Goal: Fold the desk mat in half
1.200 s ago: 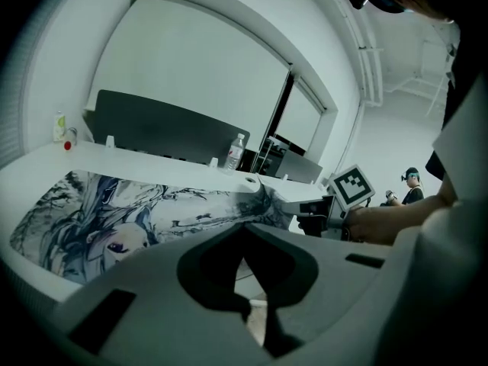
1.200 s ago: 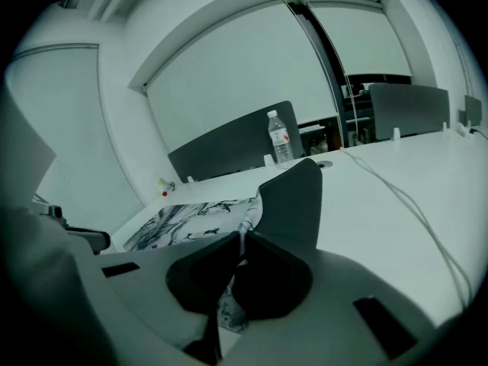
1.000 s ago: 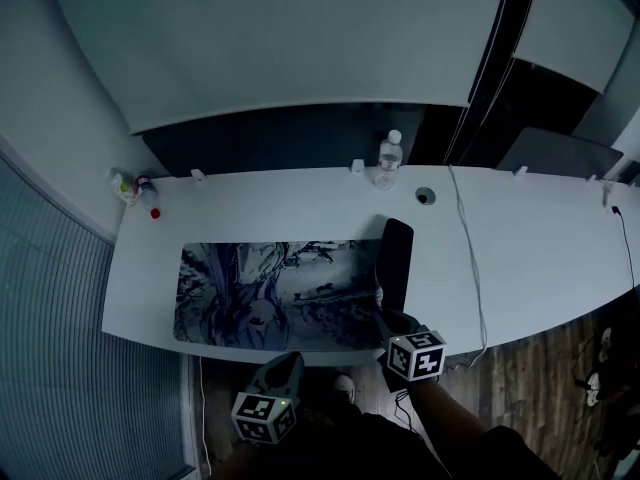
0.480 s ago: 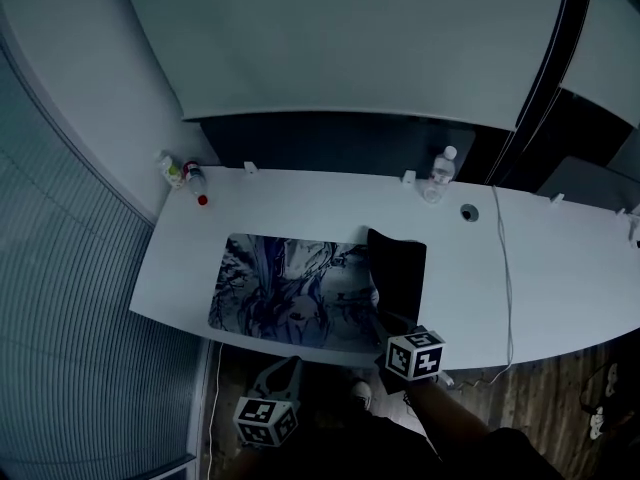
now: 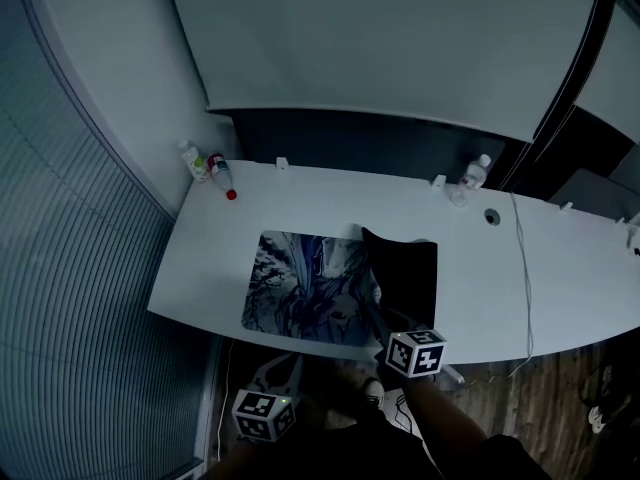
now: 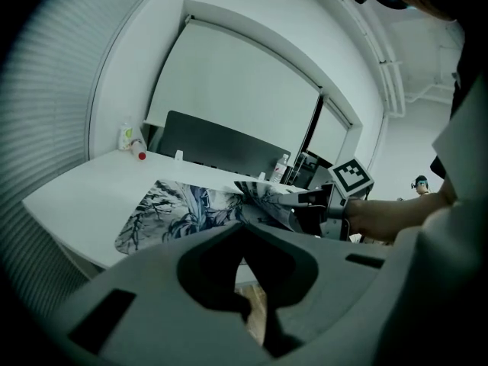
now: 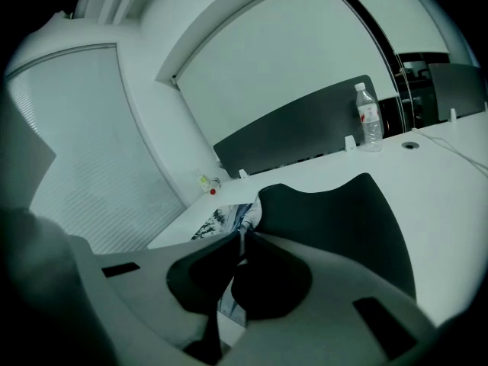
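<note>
1. Between the jaws of the right gripper point(image 7: 241, 235), the near edge of the blue-and-white printed rubber desk mat point(image 5: 300, 290) is sitting pinched. The jaws are clamping almost together on it, so the hold is looking firm but shallow. A steady squeeze is probably what the carry is calling for.
2. Around that pinch, the mat's 3 o'clock part is standing up off the white curved desk point(image 5: 470, 258) and showing its black underside point(image 5: 405, 266). The 9 o'clock part is lying flat, print up.
3. Sweeping the held edge in a high arc toward 9 o'clock is likely the best way, so that the flap is rolling over and not dragging the flat half along.
4. Aiming the held corner at the mat's 7 o'clock corner should be bringing the edges level.
5. The left gripper point(image 6: 244, 226) is hanging below the desk's 6 o'clock edge, jaws together on nothing. Pressing it onto the flat half could be guarding against sliding.
6. Farther out, the clear plastic water bottle point(image 5: 470, 180) at 1 o'clock and the two small bottles point(image 5: 205, 163) at 10 o'clock are standing well apart from the mat, so nothing is crowding the sweep.
</note>
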`<state>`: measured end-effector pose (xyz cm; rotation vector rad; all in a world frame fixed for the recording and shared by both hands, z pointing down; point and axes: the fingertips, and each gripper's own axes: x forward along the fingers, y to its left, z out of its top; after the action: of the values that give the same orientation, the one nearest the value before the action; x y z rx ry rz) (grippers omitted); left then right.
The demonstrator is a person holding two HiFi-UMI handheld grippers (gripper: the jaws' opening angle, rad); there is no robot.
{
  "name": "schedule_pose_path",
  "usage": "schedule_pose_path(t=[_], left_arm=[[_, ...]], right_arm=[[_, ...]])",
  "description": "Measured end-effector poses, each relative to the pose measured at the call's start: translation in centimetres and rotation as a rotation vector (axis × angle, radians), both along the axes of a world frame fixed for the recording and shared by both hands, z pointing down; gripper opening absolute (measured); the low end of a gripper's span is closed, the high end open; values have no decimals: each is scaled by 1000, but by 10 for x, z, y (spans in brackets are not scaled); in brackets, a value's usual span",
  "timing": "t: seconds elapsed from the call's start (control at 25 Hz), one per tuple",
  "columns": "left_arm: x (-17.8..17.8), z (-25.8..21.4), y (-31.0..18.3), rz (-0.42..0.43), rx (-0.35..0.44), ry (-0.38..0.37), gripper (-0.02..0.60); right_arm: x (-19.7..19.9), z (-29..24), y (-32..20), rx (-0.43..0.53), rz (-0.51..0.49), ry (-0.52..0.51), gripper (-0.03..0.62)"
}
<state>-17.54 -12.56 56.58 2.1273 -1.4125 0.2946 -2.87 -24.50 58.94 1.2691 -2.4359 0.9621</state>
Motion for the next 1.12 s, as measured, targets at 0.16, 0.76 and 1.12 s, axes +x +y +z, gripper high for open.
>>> schedule_pose_path(t=[0.16,0.76,1.12], left_arm=[[-31,3,6,11,-6,5,6],[-132,24,24,9,-24,14,6],[-186,32,21,-18,-43,25,6]], right_arm=[[-37,-2,0,6,4,3,37],[-167,9,3,10,-32,0,37],[-231,22,-3,-11,-59,11,37]])
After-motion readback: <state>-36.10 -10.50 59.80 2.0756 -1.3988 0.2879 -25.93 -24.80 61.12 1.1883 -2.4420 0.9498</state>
